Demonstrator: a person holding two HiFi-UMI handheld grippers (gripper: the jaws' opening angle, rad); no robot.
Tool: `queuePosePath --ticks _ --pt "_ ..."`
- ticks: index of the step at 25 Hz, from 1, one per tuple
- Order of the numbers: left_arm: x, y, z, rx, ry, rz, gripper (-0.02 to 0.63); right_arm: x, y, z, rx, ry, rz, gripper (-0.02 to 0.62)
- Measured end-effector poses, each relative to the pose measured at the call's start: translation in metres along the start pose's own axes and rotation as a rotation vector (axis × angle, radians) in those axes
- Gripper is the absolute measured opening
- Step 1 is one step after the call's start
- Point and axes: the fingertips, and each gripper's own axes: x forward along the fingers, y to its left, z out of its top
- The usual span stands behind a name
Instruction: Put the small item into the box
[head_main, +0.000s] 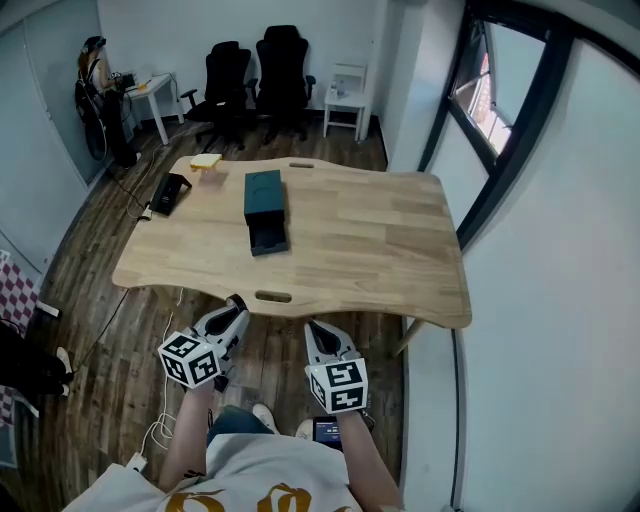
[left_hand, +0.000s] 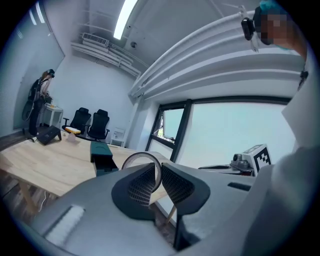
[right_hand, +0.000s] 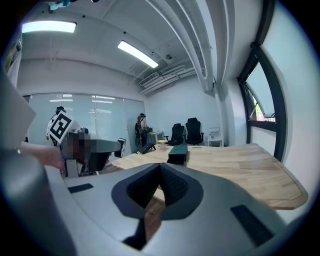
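Observation:
A dark green box (head_main: 265, 205) lies on the wooden table (head_main: 380, 240), left of centre, its drawer slid out toward me. Both grippers hang below the table's near edge, well short of the box. My left gripper (head_main: 236, 303) is shut on a thin pale ring (left_hand: 135, 157), like a small tape roll, whose rim is pinched between the pads. In the left gripper view the box (left_hand: 102, 156) lies ahead to the left. My right gripper (head_main: 313, 328) is shut with nothing in it; in its own view the box (right_hand: 177, 152) lies straight ahead.
At the table's far left corner are a yellow block (head_main: 206, 160), a small pale item (head_main: 213, 177) and a black device (head_main: 170, 192). Two black office chairs (head_main: 262, 75) stand beyond. A window wall (head_main: 500, 130) runs along the right. Cables trail on the wooden floor.

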Motion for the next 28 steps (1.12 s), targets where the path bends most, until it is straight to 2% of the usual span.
queuePosePath --ticks 6,11,13,22,28 --pt "0.009 0.017 0.002 -0.004 0.002 0.038 0.044 0.011 -0.025 -0.004 0.024 0.011 -0.029 0.005" --pt "0.032 0.035 0.005 0.048 0.016 0.014 0.043 0.045 -0.037 -0.005 0.026 0.019 -0.013 0.005" --pt "0.049 0.049 0.003 0.045 0.027 0.015 0.043 0.062 -0.046 -0.008 0.028 0.03 -0.017 0.005" --pt "0.138 0.151 0.043 0.007 0.036 0.002 0.043 0.176 -0.108 0.031 0.029 0.061 -0.075 0.005" --pt "0.184 0.23 0.076 -0.005 0.054 -0.002 0.043 0.267 -0.124 0.055 0.044 0.07 -0.082 0.005"
